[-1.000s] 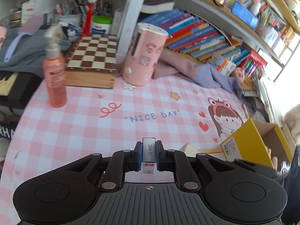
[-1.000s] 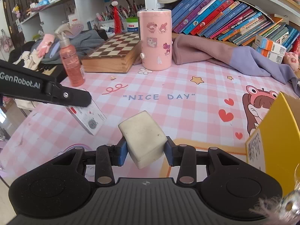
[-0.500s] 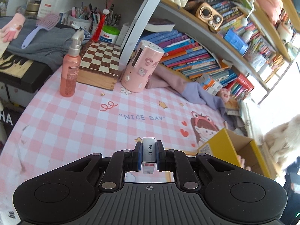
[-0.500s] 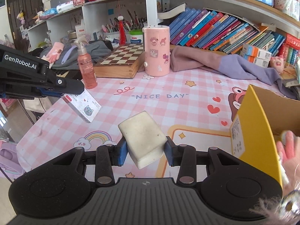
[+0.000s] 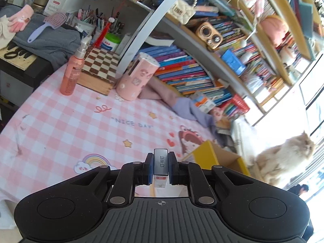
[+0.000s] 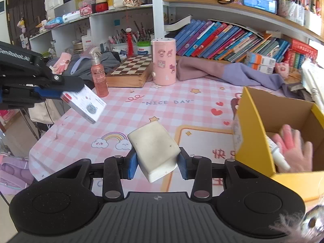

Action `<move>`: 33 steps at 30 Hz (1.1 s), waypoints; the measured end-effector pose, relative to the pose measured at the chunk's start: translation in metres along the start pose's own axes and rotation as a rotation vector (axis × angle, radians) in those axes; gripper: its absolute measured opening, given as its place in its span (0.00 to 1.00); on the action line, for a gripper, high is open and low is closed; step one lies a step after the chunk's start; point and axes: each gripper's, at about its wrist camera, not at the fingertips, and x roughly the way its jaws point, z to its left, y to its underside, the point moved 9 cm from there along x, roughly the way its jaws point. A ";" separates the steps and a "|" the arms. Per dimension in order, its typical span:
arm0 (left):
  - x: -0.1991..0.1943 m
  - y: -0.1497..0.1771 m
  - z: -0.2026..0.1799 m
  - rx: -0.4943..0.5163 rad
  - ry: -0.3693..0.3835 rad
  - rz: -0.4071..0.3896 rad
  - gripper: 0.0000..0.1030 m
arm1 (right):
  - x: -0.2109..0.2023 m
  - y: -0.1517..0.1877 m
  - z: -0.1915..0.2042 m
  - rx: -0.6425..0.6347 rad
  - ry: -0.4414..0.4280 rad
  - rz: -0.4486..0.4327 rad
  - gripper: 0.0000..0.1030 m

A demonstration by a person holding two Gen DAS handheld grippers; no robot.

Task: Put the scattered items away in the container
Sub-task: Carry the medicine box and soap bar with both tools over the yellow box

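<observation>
Currently two items are carried — a small staples box is clamped edge-on in the left gripper, jaws fully closed on its narrow sides, long axis running forward along the fingers. A white block, tilted, is pinched between the jaws of the right gripper, held above the tabletop.

The container — a yellow cardboard box — lies to the right of both grippers, open top facing up, a pink glove and a tube already seen inside. Its near wall is just beside the right gripper; the left gripper is well apart, off to the left over the tabletop edge. The right hand is judged nearer, so the block would likely be dropped first, with a move right and over the wall. The staples box has to cross further.
</observation>
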 end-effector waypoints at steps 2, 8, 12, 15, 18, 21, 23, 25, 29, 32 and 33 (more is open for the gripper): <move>-0.006 0.002 -0.003 -0.009 0.019 -0.005 0.12 | -0.008 0.004 -0.001 0.002 0.012 0.001 0.37; -0.011 0.012 -0.008 -0.036 0.062 0.021 0.12 | -0.027 0.011 -0.001 0.009 0.033 -0.001 0.37; -0.011 0.020 -0.014 -0.028 0.088 0.044 0.12 | -0.035 0.013 -0.004 0.016 0.051 -0.002 0.37; -0.009 0.024 -0.019 -0.032 0.113 0.052 0.12 | -0.040 0.016 -0.008 0.019 0.066 0.000 0.37; -0.008 0.028 -0.025 -0.040 0.140 0.061 0.12 | -0.046 0.018 -0.013 0.028 0.082 0.006 0.37; -0.008 0.032 -0.032 -0.044 0.163 0.070 0.12 | -0.055 0.019 -0.020 0.037 0.094 0.005 0.37; -0.008 0.035 -0.038 -0.043 0.177 0.074 0.12 | -0.061 0.020 -0.027 0.047 0.104 0.005 0.37; -0.008 0.037 -0.043 -0.044 0.190 0.078 0.12 | -0.067 0.022 -0.033 0.058 0.114 0.009 0.37; -0.005 0.042 -0.053 -0.048 0.207 0.089 0.12 | -0.075 0.027 -0.046 0.075 0.128 0.017 0.37; -0.001 0.046 -0.061 -0.052 0.215 0.100 0.12 | -0.079 0.031 -0.055 0.089 0.137 0.023 0.37; 0.000 0.047 -0.064 -0.051 0.217 0.103 0.12 | -0.081 0.032 -0.058 0.093 0.139 0.022 0.37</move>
